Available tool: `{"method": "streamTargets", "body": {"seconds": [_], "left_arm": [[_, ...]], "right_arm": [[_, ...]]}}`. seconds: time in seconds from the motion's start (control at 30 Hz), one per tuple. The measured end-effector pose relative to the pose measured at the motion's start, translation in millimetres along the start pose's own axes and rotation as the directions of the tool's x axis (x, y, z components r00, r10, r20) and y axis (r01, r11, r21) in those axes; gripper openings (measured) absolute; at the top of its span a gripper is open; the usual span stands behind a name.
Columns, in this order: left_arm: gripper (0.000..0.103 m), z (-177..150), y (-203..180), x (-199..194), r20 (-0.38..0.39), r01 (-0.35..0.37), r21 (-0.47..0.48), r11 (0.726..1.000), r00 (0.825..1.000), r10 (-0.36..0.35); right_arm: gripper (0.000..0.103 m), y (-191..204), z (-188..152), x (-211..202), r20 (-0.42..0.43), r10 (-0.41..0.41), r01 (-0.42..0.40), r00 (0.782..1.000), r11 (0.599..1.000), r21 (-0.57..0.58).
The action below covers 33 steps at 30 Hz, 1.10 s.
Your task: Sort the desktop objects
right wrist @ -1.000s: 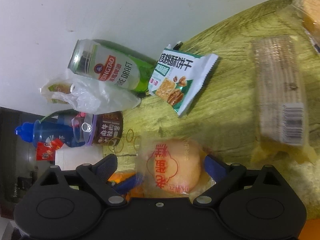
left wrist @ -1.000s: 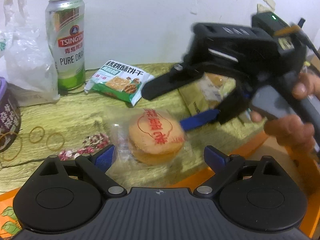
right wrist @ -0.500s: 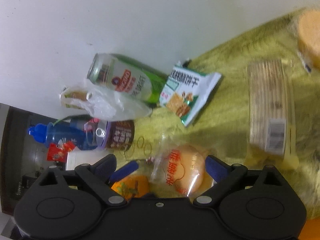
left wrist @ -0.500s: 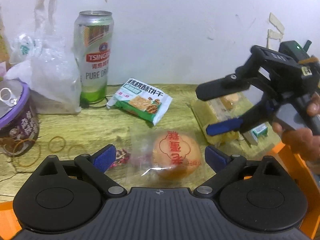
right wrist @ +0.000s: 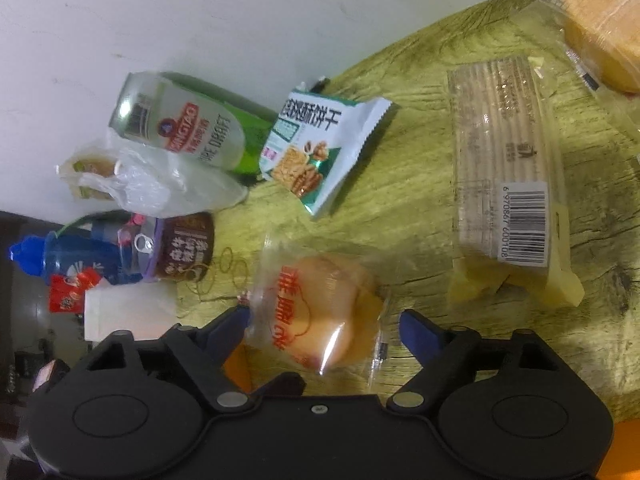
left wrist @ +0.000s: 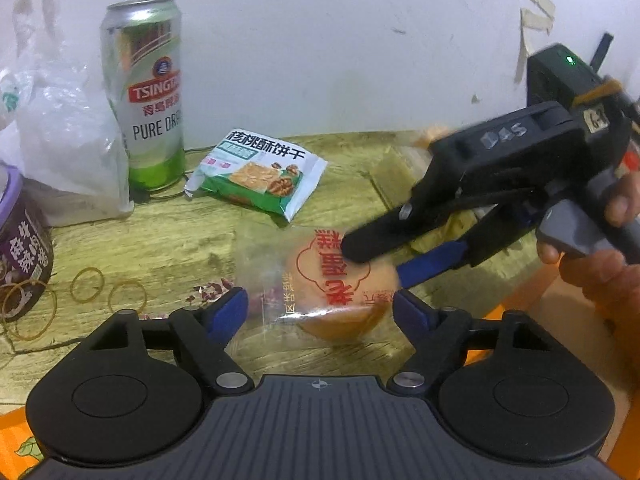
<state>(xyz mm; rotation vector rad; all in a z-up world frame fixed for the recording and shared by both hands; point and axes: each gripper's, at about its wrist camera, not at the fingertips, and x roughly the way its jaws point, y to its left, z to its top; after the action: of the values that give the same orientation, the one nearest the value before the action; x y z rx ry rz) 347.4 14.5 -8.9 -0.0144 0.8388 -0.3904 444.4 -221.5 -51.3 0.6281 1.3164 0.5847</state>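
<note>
A round cake (left wrist: 332, 280) in clear wrap with red characters lies on the yellow-green wooden table (left wrist: 160, 240). My left gripper (left wrist: 320, 312) straddles it from the near side, blue pads either side, jaws closing, with the pads at the wrapper's edges and no clear squeeze. My right gripper (left wrist: 384, 260), held by a hand (left wrist: 592, 272), reaches in from the right, one black finger lying over the cake's top. In the right wrist view the same cake (right wrist: 316, 312) sits between the closing right gripper (right wrist: 324, 324) fingers, with a small gap at the right pad.
A beer can (left wrist: 148, 92) stands by the wall, with a walnut biscuit packet (left wrist: 260, 176) beside it. A plastic bag (left wrist: 60, 132), a purple-lidded tub (left wrist: 20, 248) and rubber bands (left wrist: 86, 284) lie left. A long wafer pack (right wrist: 504, 184) and another wrapped cake (right wrist: 600, 20) lie right. An orange edge (left wrist: 520, 300) borders the table.
The right gripper has come down from the right onto the cake. Both grippers' jaws have narrowed around it. The cake has stayed on the table.
</note>
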Motion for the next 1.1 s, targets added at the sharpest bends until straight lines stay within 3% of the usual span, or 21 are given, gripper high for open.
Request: {"method": "streamTargets", "body": {"seconds": [0.23, 0.43, 0.53, 0.6, 0.73, 0.83, 1.1], "left_arm": [[0.074, -2.3, -2.8, 0.9, 0.004, 0.002, 0.015, 1.000, 1.000, -0.002], [0.067, -0.6, -9.5, -5.0, 0.030, 0.046, 0.038, 0.998, 0.998, -0.047], [0.067, -0.3, -15.7, -3.8, 0.029, 0.018, 0.068, 0.998, 0.999, -0.020], [0.069, 0.3, -14.3, -5.3, 0.033, -0.003, 0.065, 0.998, 0.999, 0.001], [0.088, 0.2, -2.9, -10.2, 0.050, -0.067, 0.054, 0.996, 0.997, 0.064], [0.089, 0.7, 9.9, -7.3, 0.033, -0.085, 0.016, 0.996, 0.996, 0.084], [0.095, 2.3, 24.6, 12.7, -0.026, -0.027, -0.059, 0.998, 0.999, 0.026]], "right_arm": [[0.066, 1.4, -3.1, 8.7, -0.007, -0.008, 0.008, 1.000, 1.000, -0.030], [0.053, 5.5, -3.1, 7.5, 0.011, -0.001, 0.001, 1.000, 0.999, -0.049], [0.052, 6.6, -2.9, 7.9, 0.015, -0.003, 0.004, 1.000, 0.998, -0.056], [0.052, 4.6, -2.2, 8.3, 0.012, -0.009, 0.009, 1.000, 0.999, -0.051], [0.052, 0.4, -1.3, 8.5, 0.011, -0.014, 0.014, 1.000, 0.999, -0.038], [0.052, 0.3, -0.3, 8.9, 0.011, -0.014, 0.014, 1.000, 0.999, -0.042], [0.052, 1.8, 2.9, 10.9, 0.013, -0.018, 0.018, 1.000, 0.998, -0.057]]}}
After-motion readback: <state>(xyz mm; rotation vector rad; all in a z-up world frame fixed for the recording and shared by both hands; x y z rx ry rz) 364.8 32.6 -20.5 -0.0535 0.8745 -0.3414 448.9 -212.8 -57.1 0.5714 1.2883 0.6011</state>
